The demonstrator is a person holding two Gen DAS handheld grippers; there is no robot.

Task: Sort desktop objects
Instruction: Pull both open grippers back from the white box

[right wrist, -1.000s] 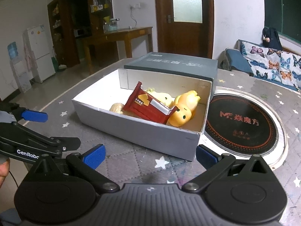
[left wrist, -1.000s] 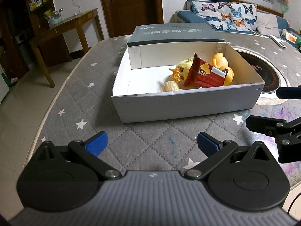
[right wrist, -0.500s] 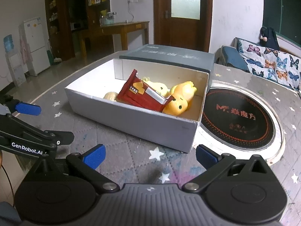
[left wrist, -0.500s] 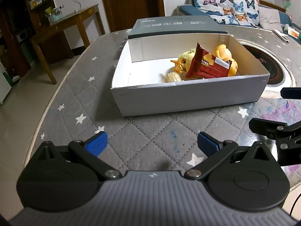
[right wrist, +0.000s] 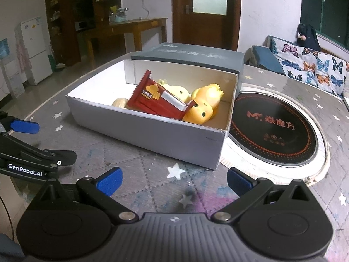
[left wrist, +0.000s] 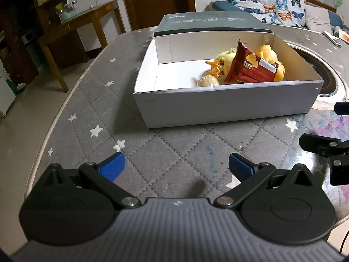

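Observation:
An open white box [left wrist: 218, 107] [right wrist: 152, 135] stands on the grey star-patterned table. Inside lie a red snack packet [left wrist: 250, 69] [right wrist: 157, 98], yellow duck toys [left wrist: 270, 59] [right wrist: 202, 109], a pale green toy [left wrist: 226, 57] and a small cream ball [left wrist: 207, 81]. My left gripper [left wrist: 176, 168] is open and empty, in front of the box's near wall. My right gripper [right wrist: 174, 179] is open and empty, near the box's right corner. Each gripper shows at the edge of the other's view.
The box's dark grey lid [left wrist: 209, 24] lies behind it. A round black induction hob [right wrist: 274, 126] is set in the table right of the box. The table edge [left wrist: 61, 113] curves at the left. A sofa [right wrist: 309, 63] and wooden desk [left wrist: 76, 28] stand beyond.
Both grippers have drawn back and risen slightly from the box; the view into the box is steeper. Nothing was picked up or released.

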